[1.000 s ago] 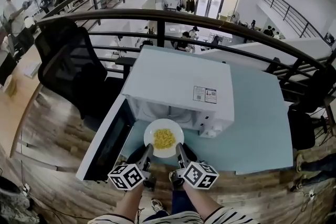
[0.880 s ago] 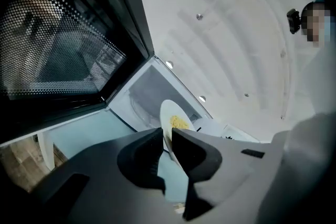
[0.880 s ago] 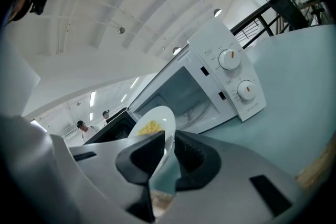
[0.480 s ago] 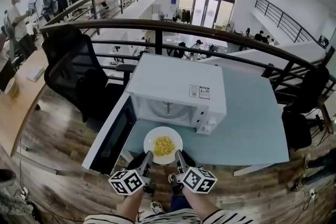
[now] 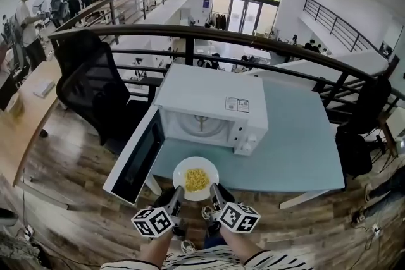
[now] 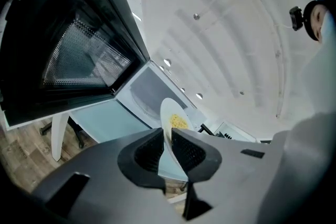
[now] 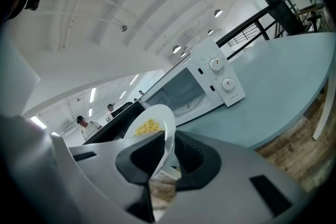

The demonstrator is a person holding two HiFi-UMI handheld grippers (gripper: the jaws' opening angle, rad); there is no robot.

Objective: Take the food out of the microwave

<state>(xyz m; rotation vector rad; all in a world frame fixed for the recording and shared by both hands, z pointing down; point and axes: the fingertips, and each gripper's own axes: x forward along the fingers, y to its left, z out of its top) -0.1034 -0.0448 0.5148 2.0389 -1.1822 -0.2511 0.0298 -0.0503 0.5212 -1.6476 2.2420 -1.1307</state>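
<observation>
A white plate with yellow food hangs over the table's front edge, in front of the white microwave. The microwave's door stands open to the left and its cavity is empty. My left gripper is shut on the plate's near left rim and my right gripper on its near right rim. In the left gripper view the plate rim is pinched between the pads of the left gripper. The right gripper view shows the plate clamped in the right gripper.
The light blue table stretches to the right of the microwave. A black office chair stands to the left beyond the open door. A dark railing runs behind the table. Wooden floor lies below.
Both grippers have drawn the plate back toward me, away from the microwave's opening to the table's front edge. The gap between plate and microwave has grown.
</observation>
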